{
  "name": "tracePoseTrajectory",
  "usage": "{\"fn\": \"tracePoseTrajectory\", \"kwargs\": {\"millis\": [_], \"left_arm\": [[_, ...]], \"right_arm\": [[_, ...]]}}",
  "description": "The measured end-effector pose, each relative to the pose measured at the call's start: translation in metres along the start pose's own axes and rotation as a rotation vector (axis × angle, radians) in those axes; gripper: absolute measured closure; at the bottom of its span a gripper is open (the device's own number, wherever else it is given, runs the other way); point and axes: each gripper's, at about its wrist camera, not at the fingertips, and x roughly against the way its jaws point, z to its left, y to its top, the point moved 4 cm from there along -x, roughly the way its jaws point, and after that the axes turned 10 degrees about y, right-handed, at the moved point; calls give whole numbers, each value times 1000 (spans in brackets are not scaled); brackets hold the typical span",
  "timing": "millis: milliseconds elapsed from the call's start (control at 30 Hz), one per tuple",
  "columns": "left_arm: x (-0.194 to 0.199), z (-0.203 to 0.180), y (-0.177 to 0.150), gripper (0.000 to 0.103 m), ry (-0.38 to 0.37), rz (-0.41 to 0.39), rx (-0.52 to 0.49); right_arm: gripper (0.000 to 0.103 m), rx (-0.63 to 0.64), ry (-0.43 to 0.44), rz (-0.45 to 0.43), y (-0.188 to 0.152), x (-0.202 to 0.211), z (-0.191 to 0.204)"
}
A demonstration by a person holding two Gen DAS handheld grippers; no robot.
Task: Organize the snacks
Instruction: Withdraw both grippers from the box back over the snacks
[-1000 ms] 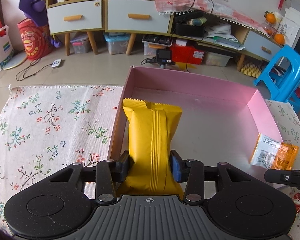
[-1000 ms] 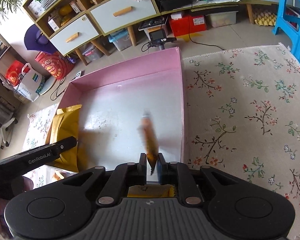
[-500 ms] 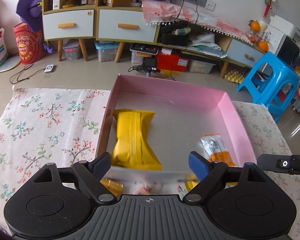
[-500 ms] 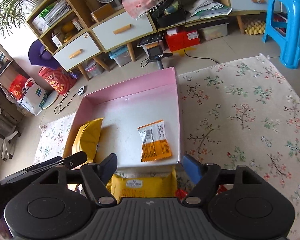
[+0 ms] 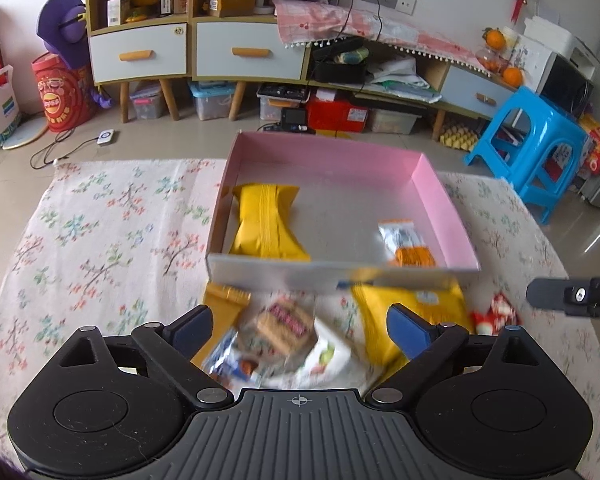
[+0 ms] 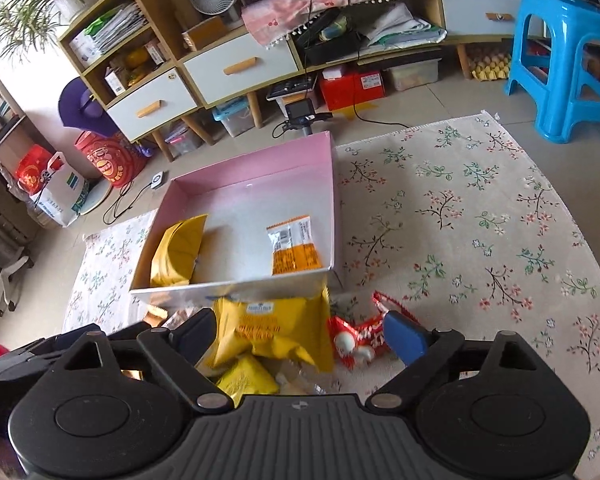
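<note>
A pink box (image 5: 432, 184) (image 6: 260, 168) sits on the floral cloth. Inside lie a yellow pouch (image 5: 266, 222) (image 6: 178, 250) at the left and an orange-and-white packet (image 5: 406, 238) (image 6: 294, 244) at the right. A pile of loose snacks lies in front of the box: a biscuit packet (image 5: 284, 326), a large yellow bag (image 5: 412, 312) (image 6: 272, 328) and a red packet (image 6: 358, 336). My left gripper (image 5: 300, 330) is open and empty above the biscuit packet. My right gripper (image 6: 300, 332) is open and empty above the yellow bag.
The floral cloth (image 6: 480, 220) covers the table. Beyond it are a blue stool (image 6: 568, 64), low cabinets with drawers (image 5: 252, 54), storage bins and a red bag (image 5: 60, 96) on the floor. My right gripper's side shows at the right in the left wrist view (image 5: 572, 294).
Both grippers opened and let go of the yellow pouch and the orange packet, which now lie in the box. Both pulled back and now hang over the snack pile.
</note>
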Motion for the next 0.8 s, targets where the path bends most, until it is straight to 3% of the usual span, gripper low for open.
{"fn": "tracePoseTrajectory", "kwargs": {"millis": [200,433,800], "left_arm": [[10,6,-27,7,22,19,-31],[20,16,-52,7,2,-31,-44],[29,37,-99,4,-46,-54,-52]], "right_arm": [[18,37,2,-13,-18,7,4],[13,119,-12,-89,-35,16,-2],[11,152,-64,-158,-68,30,-46]]}}
